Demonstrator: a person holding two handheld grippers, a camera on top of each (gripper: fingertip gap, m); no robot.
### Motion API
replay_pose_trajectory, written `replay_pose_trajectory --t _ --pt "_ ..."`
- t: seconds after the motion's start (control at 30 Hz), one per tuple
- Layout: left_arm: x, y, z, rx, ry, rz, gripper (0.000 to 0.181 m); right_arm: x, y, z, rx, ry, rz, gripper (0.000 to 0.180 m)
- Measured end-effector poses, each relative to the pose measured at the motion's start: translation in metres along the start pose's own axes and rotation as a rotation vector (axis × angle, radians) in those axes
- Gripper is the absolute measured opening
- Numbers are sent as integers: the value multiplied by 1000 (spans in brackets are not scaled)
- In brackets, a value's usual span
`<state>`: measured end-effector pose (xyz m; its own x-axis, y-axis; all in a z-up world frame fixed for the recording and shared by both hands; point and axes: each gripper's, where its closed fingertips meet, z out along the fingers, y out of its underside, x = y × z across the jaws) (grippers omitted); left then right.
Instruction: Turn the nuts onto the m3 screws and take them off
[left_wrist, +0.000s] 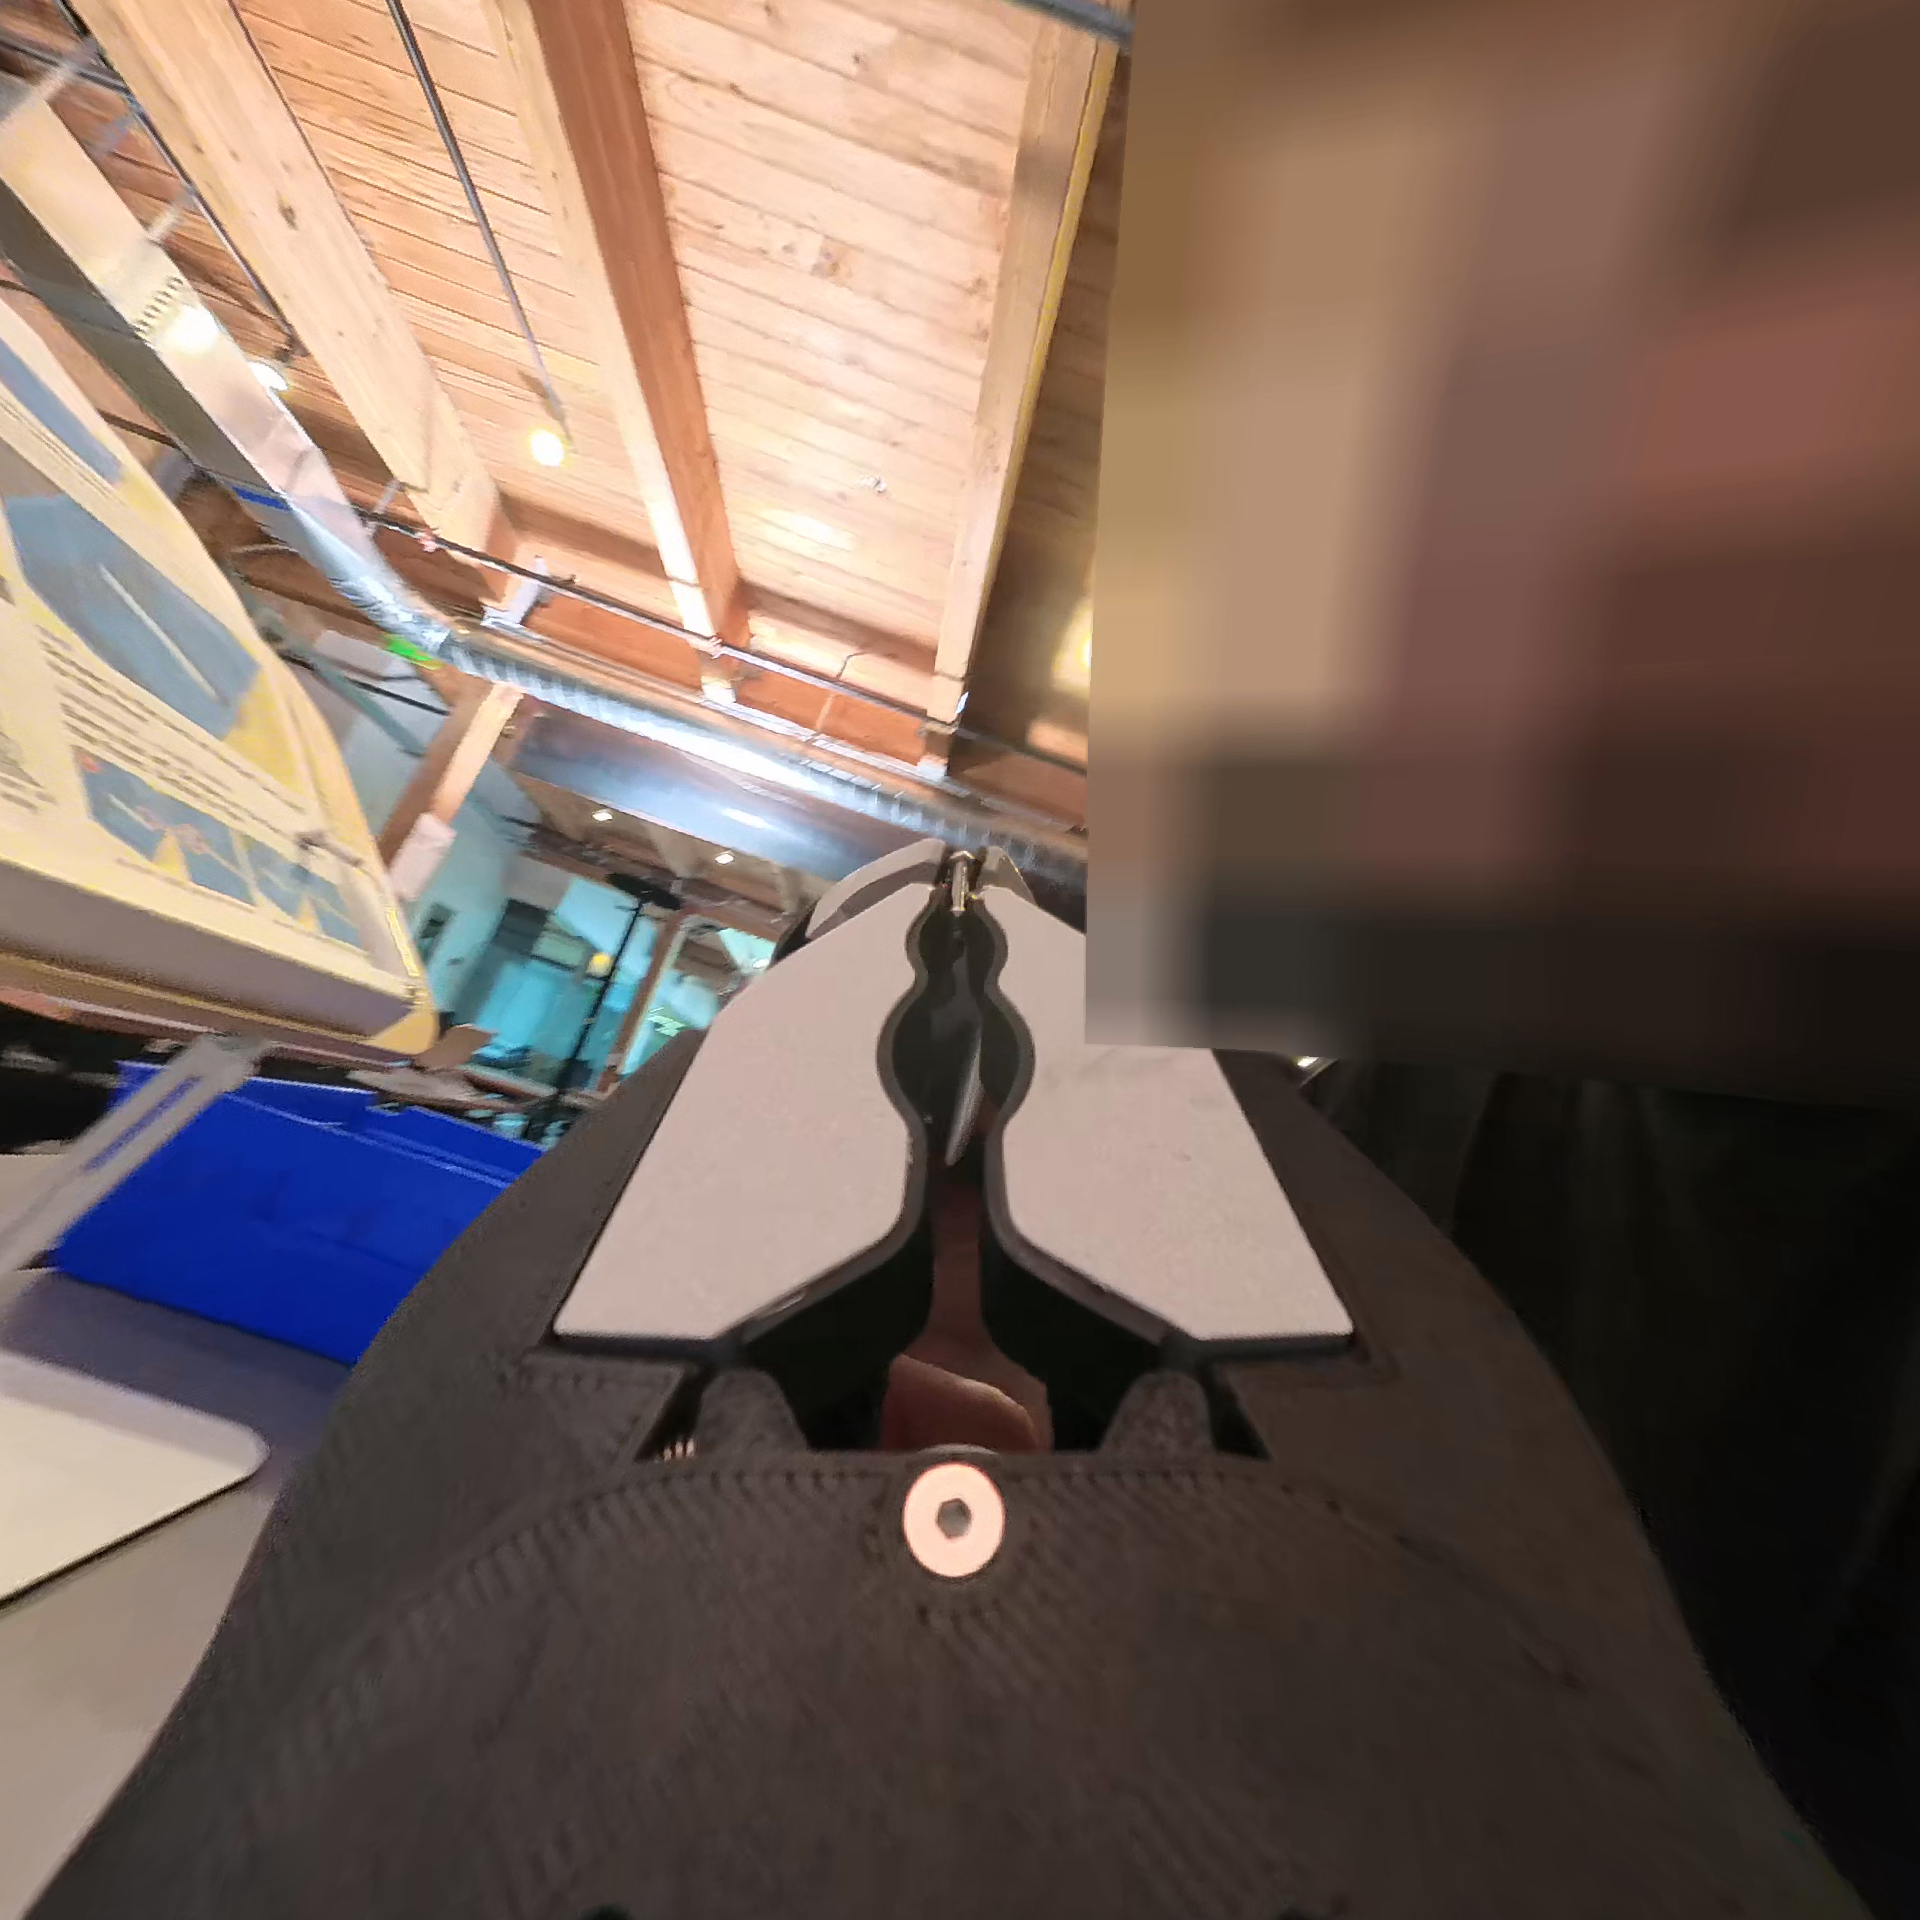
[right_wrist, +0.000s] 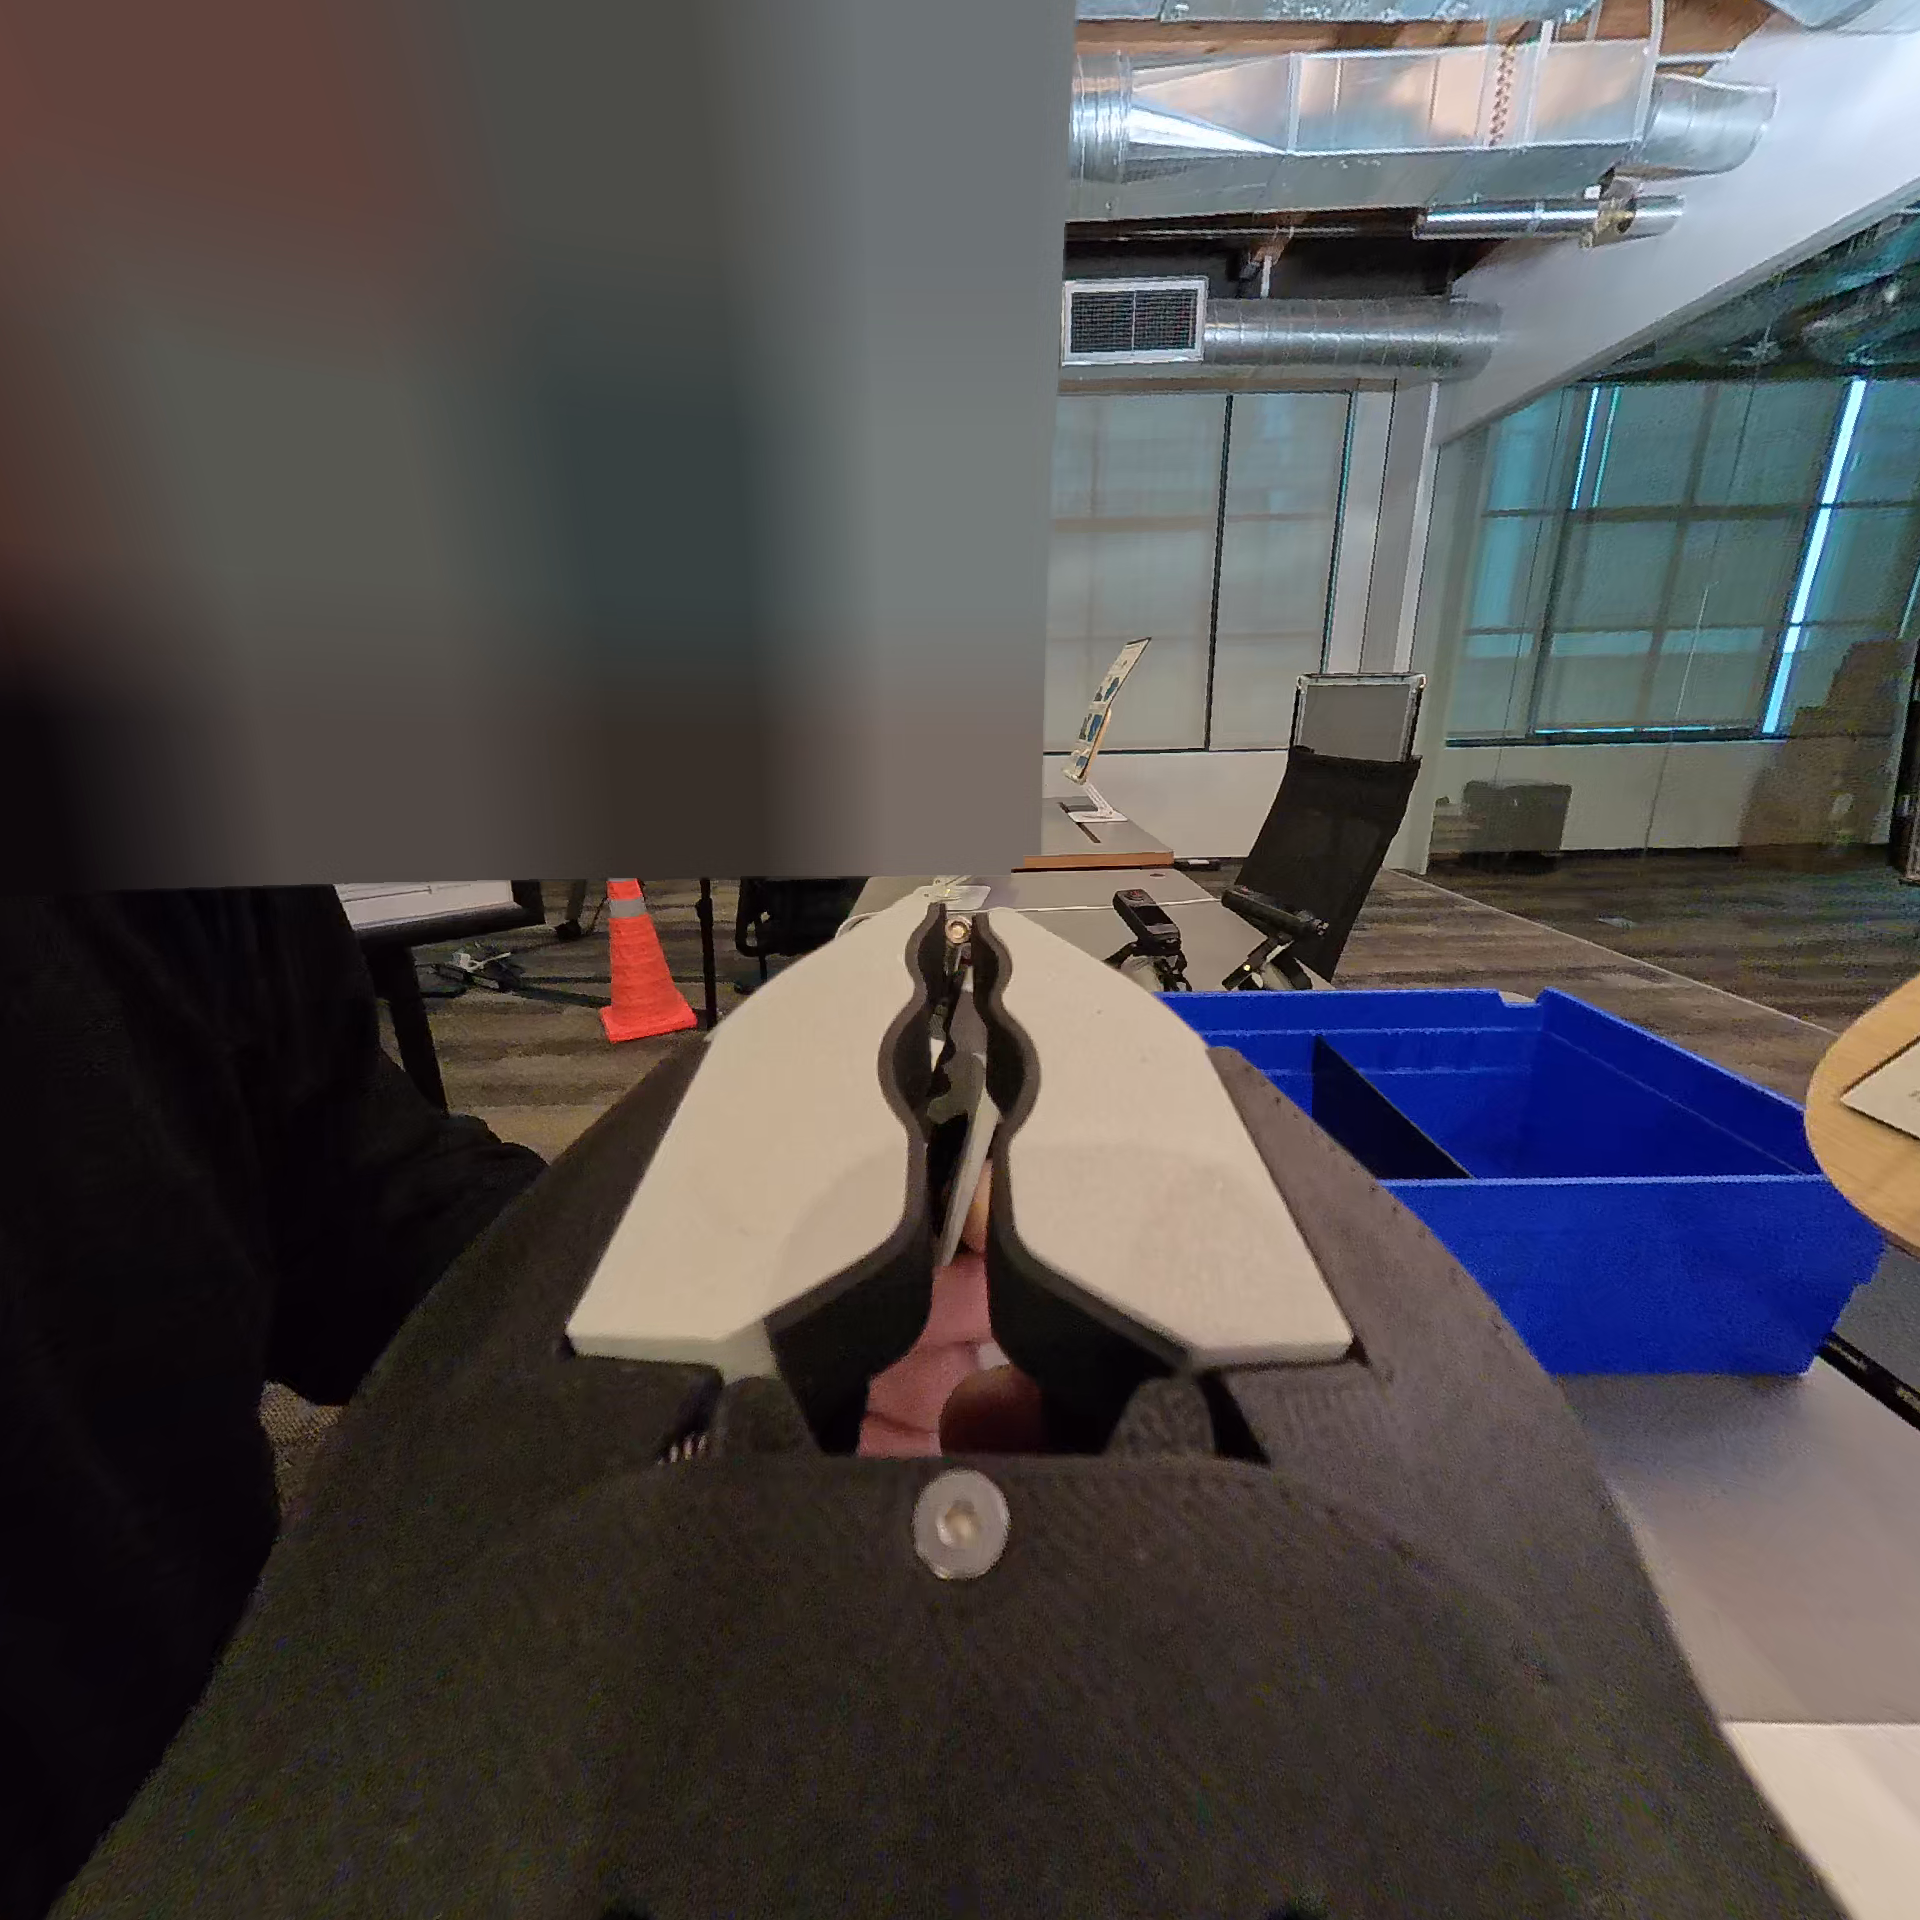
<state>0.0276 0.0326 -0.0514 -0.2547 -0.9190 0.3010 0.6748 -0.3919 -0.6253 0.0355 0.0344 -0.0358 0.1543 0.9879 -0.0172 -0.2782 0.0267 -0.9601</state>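
Silvery metal is showing at the very tips of both claws. The left claw is clenching a small shiny piece, seemingly a screw, though it is too small to say whether a nut is sitting on it. The right claw is likewise pinching a tiny metal part between its tips; whether that is nut or screw cannot be told. Both claws are being held up in the air, clear of the tabletop, with the other claw's pale tip appearing just beyond each one, so the tips are meeting.

Close around them, a dark sleeve is filling the left of the right wrist view. A blue divided bin is sitting on the tabletop to the right, near its far edge, and is showing again low on the left in the left wrist view, below a yellow-and-blue poster board. A white sheet is lying at the near right corner.

Farther off, an orange cone and a black chair are standing on open floor. Above the left claw, wooden ceiling beams are leaving free room.
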Motion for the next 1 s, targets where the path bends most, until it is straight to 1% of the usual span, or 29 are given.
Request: replay_pose_trajectory --t 0.37,0.6,0.7,1.0 --pt "0 8 4 -164 -93 272 3 2 -1 -8 19 -10 107 4" --pt "-1 9 5 -220 -133 389 3 3 0 -11 35 -11 161 4" --pt "0 8 6 -218 -138 400 3 3 0 -11 42 -11 169 4" --pt "0 5 5 -194 -123 346 3 2 0 -10 48 -9 170 4"
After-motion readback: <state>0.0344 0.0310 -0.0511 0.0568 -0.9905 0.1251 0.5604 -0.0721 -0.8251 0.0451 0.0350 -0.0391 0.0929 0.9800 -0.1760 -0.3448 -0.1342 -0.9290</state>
